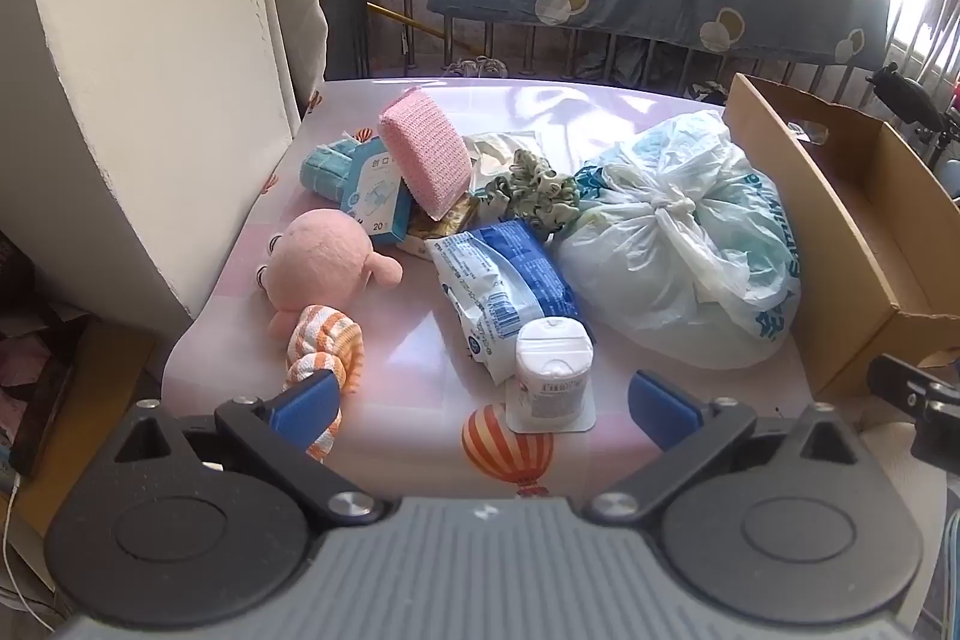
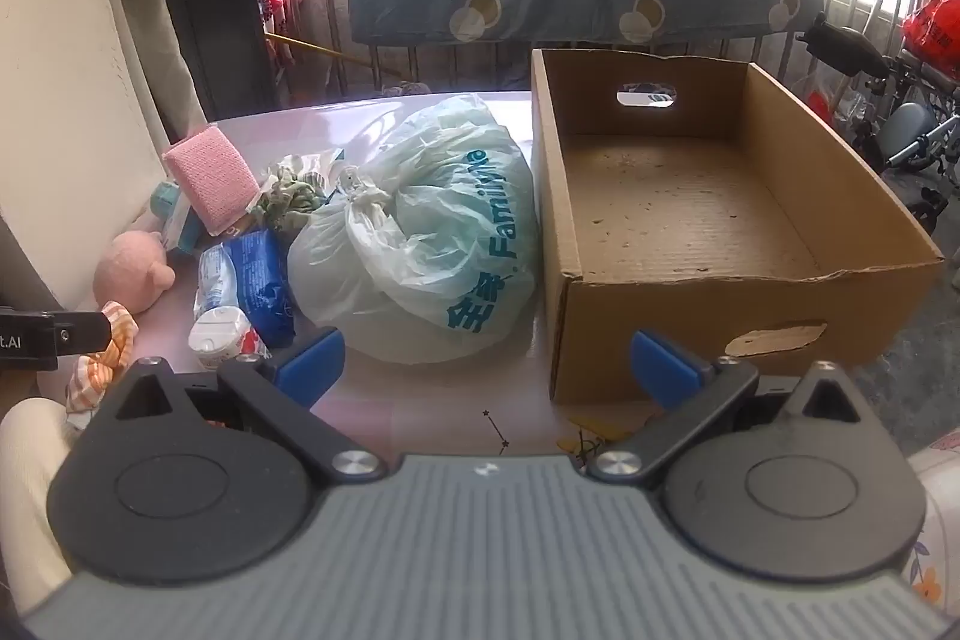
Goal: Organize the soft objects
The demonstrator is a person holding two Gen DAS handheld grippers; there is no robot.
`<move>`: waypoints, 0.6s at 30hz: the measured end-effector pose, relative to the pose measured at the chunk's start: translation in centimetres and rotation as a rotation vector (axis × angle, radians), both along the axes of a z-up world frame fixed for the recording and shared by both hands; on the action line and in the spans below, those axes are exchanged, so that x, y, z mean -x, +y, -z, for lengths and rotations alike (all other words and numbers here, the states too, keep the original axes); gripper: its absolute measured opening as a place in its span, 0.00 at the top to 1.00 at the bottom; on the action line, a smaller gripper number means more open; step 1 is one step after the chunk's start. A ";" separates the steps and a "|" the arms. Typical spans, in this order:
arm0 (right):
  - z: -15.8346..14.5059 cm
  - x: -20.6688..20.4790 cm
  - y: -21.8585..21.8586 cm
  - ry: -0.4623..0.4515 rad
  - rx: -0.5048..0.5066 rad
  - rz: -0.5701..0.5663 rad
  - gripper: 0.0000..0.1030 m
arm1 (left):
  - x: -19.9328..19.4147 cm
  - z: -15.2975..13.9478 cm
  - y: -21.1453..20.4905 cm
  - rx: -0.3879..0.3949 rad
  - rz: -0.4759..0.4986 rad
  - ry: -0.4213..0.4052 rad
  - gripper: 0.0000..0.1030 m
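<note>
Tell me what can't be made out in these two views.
- Contents of the knotted plastic bag: right wrist view, the film is cloudy.
- Print on the blue-white packet: left wrist view, too small.
- Striped cloth: its lower end sits behind the left tool's finger.

Glossy tabletop [image 1: 420, 340]; crinkly thin plastic bag [image 2: 420, 244]; matt corrugated cardboard box [image 2: 690, 220]; fuzzy pink plush toy [image 1: 324, 256]; coarse-knit pink sponge [image 1: 426, 154].

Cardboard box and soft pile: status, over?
Left gripper and right gripper open, nothing held. Cardboard box empty. Soft pile unsorted; tied plastic bag lies between pile and box.
</note>
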State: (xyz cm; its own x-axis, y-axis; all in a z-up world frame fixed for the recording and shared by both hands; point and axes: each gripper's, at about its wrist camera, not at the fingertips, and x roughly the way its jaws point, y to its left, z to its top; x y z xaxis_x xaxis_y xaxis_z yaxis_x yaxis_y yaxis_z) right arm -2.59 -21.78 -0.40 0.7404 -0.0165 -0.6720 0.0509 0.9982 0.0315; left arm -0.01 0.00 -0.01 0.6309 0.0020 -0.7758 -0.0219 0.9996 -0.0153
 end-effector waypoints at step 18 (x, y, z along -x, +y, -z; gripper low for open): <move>-0.5 -0.7 0.2 -0.001 0.049 0.014 0.01 | 0.2 0.0 -0.4 0.015 0.007 0.000 0.00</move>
